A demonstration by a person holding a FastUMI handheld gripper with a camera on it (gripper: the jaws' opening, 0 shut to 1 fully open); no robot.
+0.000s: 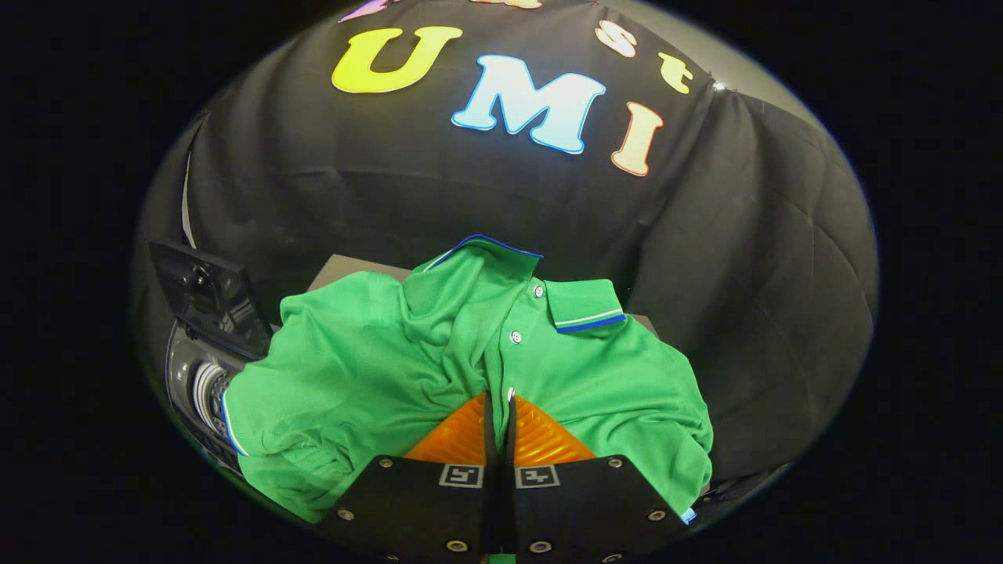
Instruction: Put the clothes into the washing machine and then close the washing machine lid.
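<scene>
grey table (pixel 345 270), green polo shirt (pixel 376 368) hanging above it

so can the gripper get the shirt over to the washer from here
Probably yes. The gripper is shut on the green polo shirt, pinching fabric by the button placket. The washing machine sits close beside the shirt with its lid raised, though the shirt's sleeve hides much of it.

This is a recording booth, not a real home. A black cloth wall (pixel 744 258) hangs behind in soft folds and closes the space. A small washing machine (pixel 196 376) with its dark lid (pixel 208 298) raised stands beside a grey table (pixel 345 270), so it is a staged laundry corner.
</scene>
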